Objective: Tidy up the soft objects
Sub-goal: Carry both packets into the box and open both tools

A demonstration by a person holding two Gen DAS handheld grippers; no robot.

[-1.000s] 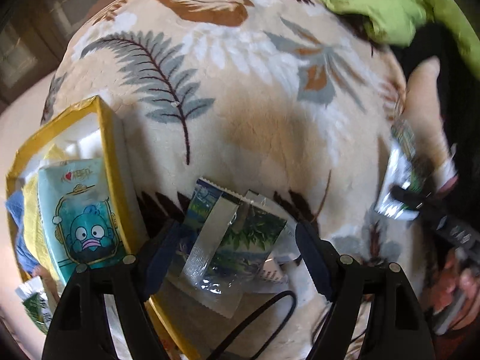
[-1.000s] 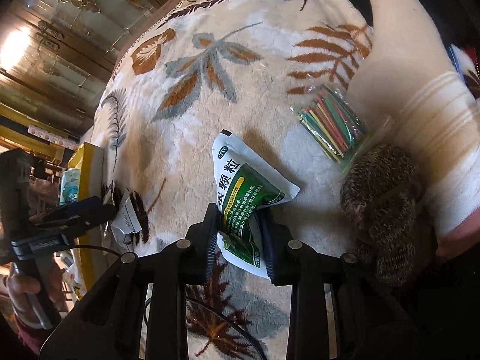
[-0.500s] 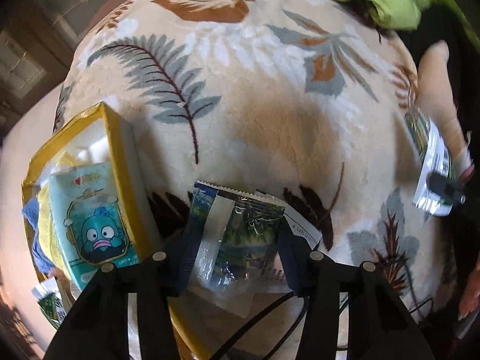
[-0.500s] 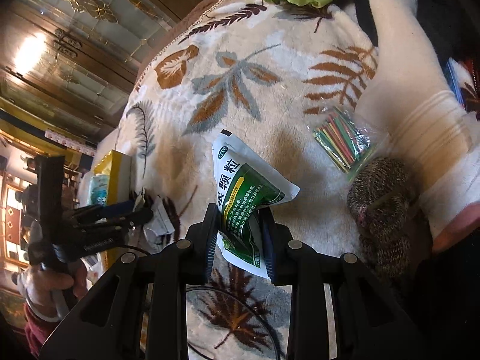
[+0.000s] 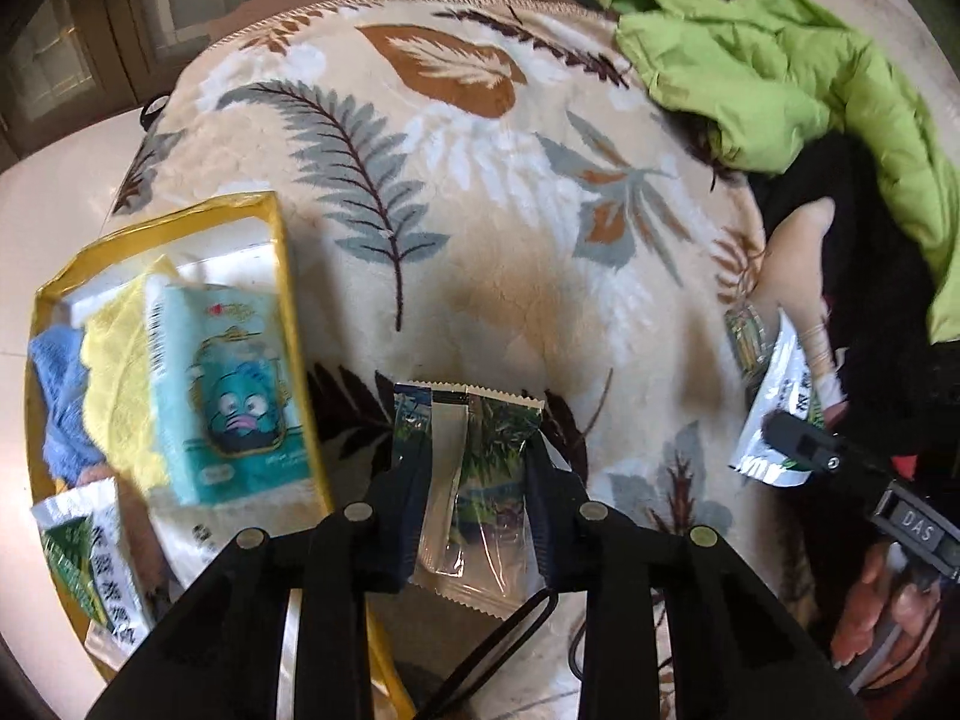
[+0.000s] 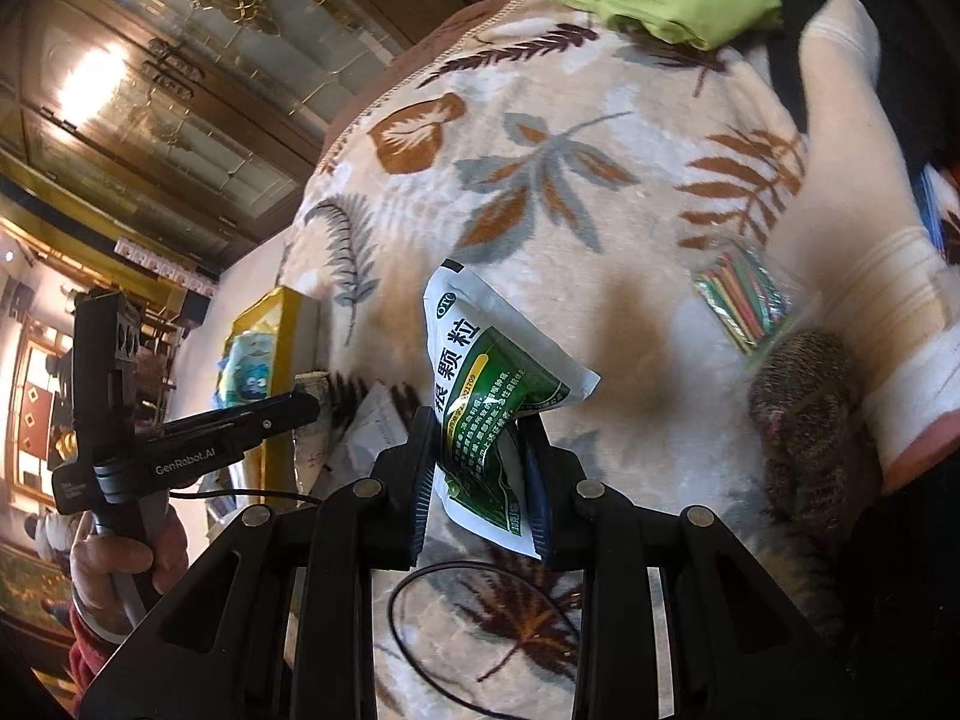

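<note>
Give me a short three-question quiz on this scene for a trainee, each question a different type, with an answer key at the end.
1. True or false: the left gripper is shut on a clear-windowed snack packet.
2. Multiple choice: what does the right gripper hold? A) a blue cloth B) a green and white sachet C) a bag of coloured sticks
3. Fill in: the tissue pack with the blue cartoon face lies inside the ____ box, beside a yellow cloth.

Key: 1 true; 2 B; 3 yellow.
</note>
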